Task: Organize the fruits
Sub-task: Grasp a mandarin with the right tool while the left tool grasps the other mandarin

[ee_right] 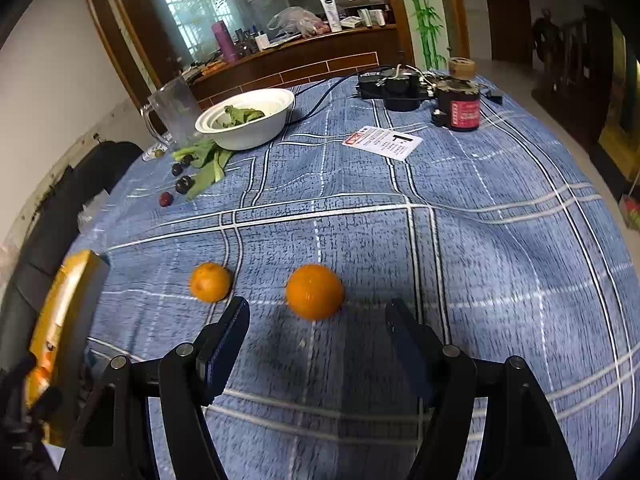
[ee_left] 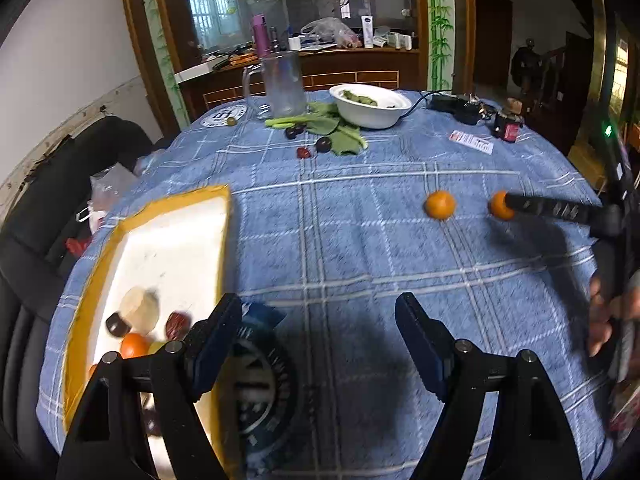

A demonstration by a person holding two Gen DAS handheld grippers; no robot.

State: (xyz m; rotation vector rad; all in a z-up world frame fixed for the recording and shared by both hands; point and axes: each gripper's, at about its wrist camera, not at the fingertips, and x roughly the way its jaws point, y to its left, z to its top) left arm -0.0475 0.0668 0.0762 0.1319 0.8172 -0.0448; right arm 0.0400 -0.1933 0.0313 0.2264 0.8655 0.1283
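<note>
Two oranges lie on the blue checked tablecloth. In the right wrist view the larger orange (ee_right: 315, 291) sits just ahead of my right gripper (ee_right: 318, 310), which is open and apart from it. The smaller orange (ee_right: 210, 282) lies to its left. From the left wrist view the same two show as one orange (ee_left: 440, 204) and another orange (ee_left: 500, 205) half hidden behind the right gripper's fingers (ee_left: 552, 209). My left gripper (ee_left: 318, 306) is open and empty beside the white tray with a yellow rim (ee_left: 176, 240), which holds several fruits (ee_left: 140, 310).
At the far side stand a white bowl of greens (ee_right: 248, 118), a clear jug (ee_left: 282, 84), loose green leaves (ee_left: 340, 136) and dark plums (ee_left: 323, 144). A paper leaflet (ee_right: 384, 142), a dark jar (ee_right: 460, 104) and black cabled devices (ee_right: 394, 86) lie far right. A dark chair (ee_left: 60, 184) stands left.
</note>
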